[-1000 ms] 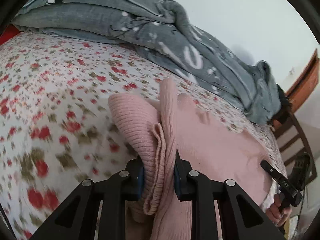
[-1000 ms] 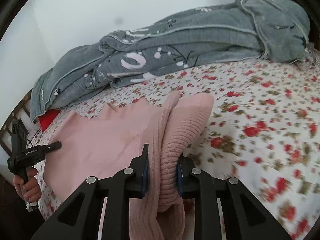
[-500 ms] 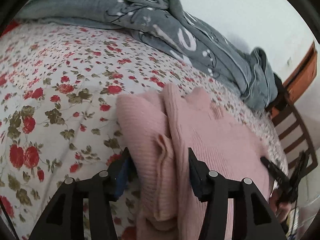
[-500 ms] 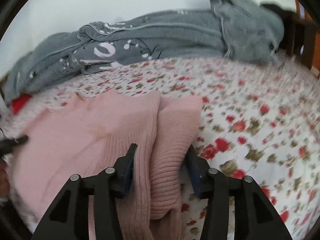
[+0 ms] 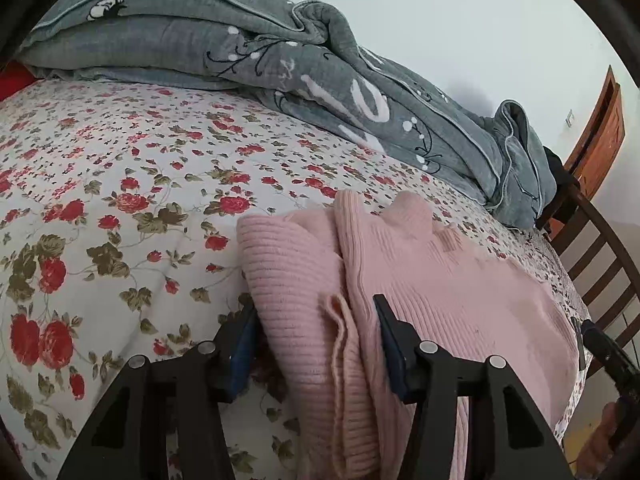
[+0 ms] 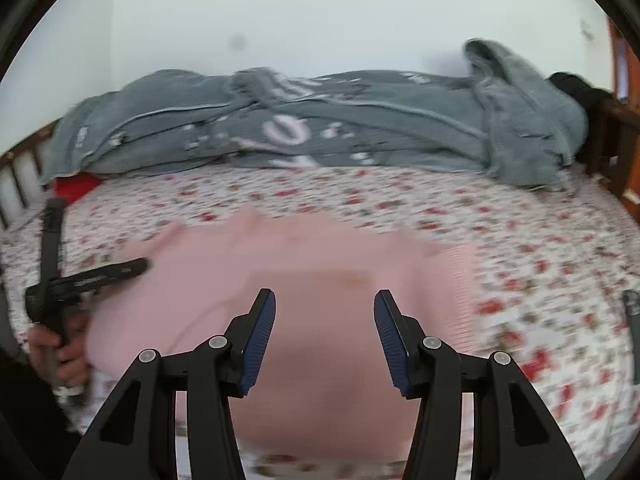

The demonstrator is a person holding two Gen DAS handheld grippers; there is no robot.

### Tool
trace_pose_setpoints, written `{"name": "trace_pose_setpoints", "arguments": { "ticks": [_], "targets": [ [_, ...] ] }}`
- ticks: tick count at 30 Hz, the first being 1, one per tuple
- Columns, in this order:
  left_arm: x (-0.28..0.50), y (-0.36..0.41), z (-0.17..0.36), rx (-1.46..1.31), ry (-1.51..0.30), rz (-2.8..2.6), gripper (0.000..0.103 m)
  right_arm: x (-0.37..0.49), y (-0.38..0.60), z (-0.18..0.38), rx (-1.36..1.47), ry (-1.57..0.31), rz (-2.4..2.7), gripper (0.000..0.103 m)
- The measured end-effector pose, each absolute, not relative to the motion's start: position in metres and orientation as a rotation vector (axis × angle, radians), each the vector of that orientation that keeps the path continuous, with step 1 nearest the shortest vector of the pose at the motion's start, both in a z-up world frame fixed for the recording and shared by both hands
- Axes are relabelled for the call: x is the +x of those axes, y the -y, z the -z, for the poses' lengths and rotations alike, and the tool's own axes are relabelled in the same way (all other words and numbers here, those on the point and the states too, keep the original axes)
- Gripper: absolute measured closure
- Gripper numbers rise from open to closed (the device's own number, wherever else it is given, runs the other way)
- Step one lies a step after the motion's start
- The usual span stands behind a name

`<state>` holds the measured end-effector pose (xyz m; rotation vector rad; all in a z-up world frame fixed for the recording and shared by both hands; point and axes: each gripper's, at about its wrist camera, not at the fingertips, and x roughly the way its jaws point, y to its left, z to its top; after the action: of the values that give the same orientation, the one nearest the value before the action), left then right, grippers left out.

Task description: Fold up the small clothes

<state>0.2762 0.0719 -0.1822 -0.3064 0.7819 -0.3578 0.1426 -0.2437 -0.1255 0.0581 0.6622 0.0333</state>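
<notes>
Black-framed with blue ribbed pads, the left hand-held gripper [image 5: 314,332] sits low in the centre of the left wrist view, its jaws spread wide to either side of a bunched, ribbed fold of the pink knit sweater [image 5: 440,300]; neither pad presses the fabric, so it is released. From that fold the sweater spreads flat toward the right of the frame across the floral bedsheet [image 5: 120,200], which fills the left half. At the lower right edge a hand and part of the other tool show, too cropped to read.

In the right wrist view the right hand-held gripper [image 6: 324,336] is likewise released, jaws apart above the flat middle of the sweater [image 6: 320,264], which lies blurred across the centre of the frame with a ribbed edge at its right. At the left edge a hand [image 6: 60,354] grips the other tool.

Beyond the sweater, a rumpled grey blanket [image 5: 280,60] with white markings runs along the upper part of both views against a pale wall [image 6: 320,20]. Wooden bed rails [image 5: 600,248] show at the right.
</notes>
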Motion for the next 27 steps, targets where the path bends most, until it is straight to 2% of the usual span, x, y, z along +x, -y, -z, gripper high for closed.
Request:
{"name": "trace_pose_setpoints", "arguments": {
  "ticks": [10, 19, 27],
  "targets": [
    [0.271, -0.074, 0.183, -0.31, -0.76, 0.386, 0.051, 0.167, 0.187, 0.171, -0.011, -0.728, 0.01, 0.053],
    [0.269, -0.074, 0.183, -0.313, -0.766, 0.404, 0.049, 0.192, 0.19, 0.176, 0.062, -0.774, 0.049, 0.052],
    [0.269, -0.075, 0.183, -0.328, -0.768, 0.42, 0.048, 0.147, 0.181, 0.172, -0.019, -0.776, 0.041, 0.052]
  ]
}}
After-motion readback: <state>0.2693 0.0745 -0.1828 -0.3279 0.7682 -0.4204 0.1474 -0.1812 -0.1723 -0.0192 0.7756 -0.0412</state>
